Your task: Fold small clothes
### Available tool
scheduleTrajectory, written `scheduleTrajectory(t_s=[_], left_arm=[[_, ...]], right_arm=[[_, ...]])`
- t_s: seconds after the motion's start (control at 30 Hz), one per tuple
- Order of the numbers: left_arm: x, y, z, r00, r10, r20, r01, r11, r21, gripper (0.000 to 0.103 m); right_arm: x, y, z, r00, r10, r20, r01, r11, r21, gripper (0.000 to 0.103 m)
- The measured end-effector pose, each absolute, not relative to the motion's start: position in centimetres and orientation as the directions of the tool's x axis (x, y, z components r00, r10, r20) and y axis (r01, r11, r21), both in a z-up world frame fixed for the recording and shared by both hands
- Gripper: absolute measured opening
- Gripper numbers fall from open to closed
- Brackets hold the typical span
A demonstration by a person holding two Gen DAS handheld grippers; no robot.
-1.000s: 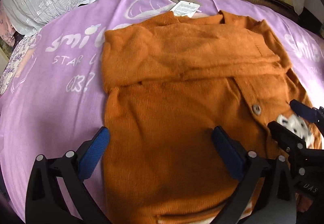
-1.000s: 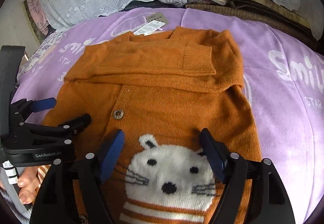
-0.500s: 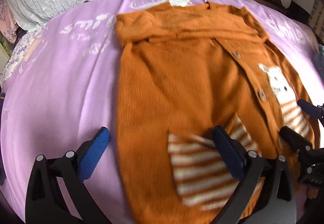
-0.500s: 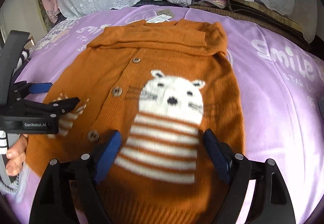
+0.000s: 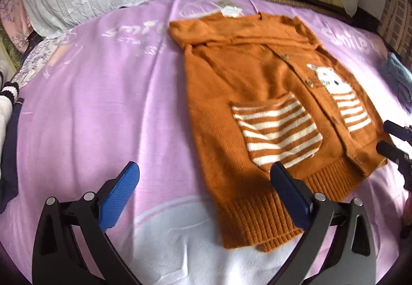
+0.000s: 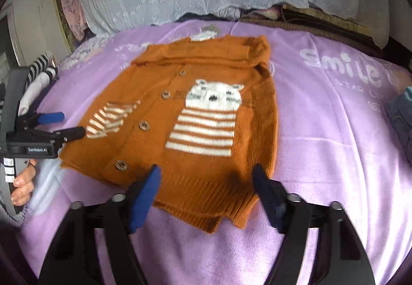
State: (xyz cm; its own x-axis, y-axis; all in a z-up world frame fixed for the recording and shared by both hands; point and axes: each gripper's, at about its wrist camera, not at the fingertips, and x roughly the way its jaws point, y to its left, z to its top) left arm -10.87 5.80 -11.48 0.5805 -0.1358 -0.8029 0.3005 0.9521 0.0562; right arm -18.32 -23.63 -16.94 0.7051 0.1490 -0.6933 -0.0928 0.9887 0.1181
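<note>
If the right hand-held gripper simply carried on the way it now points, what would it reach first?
Most likely the ribbed hem of the orange cardigan, which lies just ahead between the closing jaws of the right hand-held gripper; nothing is gripped. Depth is hard to judge through the fisheye.

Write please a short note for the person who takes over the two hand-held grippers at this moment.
Left hand-held gripper: open, empty, above the cardigan's left hem corner.
Right hand-held gripper: jaws closing, nothing between the pads, above the hem on the cat side.
Orange cardigan: flat, front up, buttoned, on the purple blanket; paper tag at the collar.
Done: both sleeves folded across the chest.
Left: probably take the hem at both corners and fold it up toward the collar, then smooth the result.
</note>
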Motion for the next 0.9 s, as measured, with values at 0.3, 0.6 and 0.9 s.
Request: scheduleTrajectory(t_s=[0.3, 0.6, 0.9], left_arm=[[-11.1, 3.6, -13.9, 0.527, -0.124, -0.841, 0.375, 0.922, 0.099, 0.099], [-12.0, 6.3, -11.0, 0.559, -0.166, -0.812, 0.34, 0.94, 0.042, 0.099], [-8.1, 2.0, -10.5, 0.547, -0.182, -0.817, 0.361, 0.932, 0.033, 0.099]], right_arm=[[-15.9, -22.2, -18.9, 0.632, 0.202, -0.748, -0.141, 0.979, 0.145, 0.023], [-18.3, -23.3, -17.1, 0.657, 0.219, -0.721, -0.154, 0.976, 0.156, 0.024], [-13.3, -22.6, -16.4, 0.677, 0.179, -0.714, -0.133, 0.984, 0.121, 0.024]])
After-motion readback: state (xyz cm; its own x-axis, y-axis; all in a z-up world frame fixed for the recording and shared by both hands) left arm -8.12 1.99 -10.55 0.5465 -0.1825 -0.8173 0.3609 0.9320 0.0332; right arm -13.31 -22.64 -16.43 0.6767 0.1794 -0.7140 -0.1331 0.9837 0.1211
